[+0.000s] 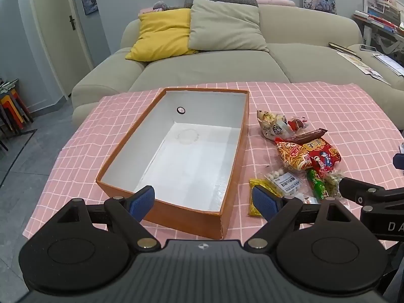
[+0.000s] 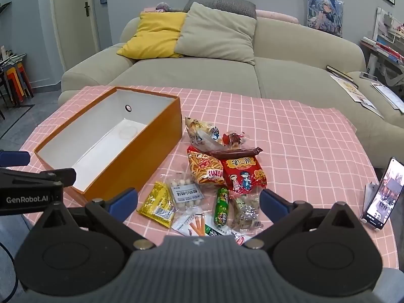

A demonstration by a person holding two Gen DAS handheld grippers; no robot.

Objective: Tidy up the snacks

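Observation:
An orange box (image 1: 186, 216) with a white, empty inside stands on the pink checked cloth (image 1: 315, 106). My left gripper (image 1: 202, 198) hovers open over the box's near end, with nothing between its blue pads. To the right of the box lies a pile of snacks (image 2: 214, 176): a yellow packet (image 2: 157, 205), a clear bag of white balls (image 2: 185, 193), a green sausage (image 2: 221, 207), a red bag (image 2: 243, 174) and a brown bar (image 2: 236, 152). My right gripper (image 2: 199, 199) hangs open above the pile's near side, touching nothing.
A phone on a stand (image 2: 381, 197) sits at the table's right edge. Behind the table is a beige sofa (image 2: 202, 75) with a yellow and a grey cushion. Books and papers lie on the sofa's right end (image 2: 353, 88). Stacked stools (image 1: 12, 106) stand far left.

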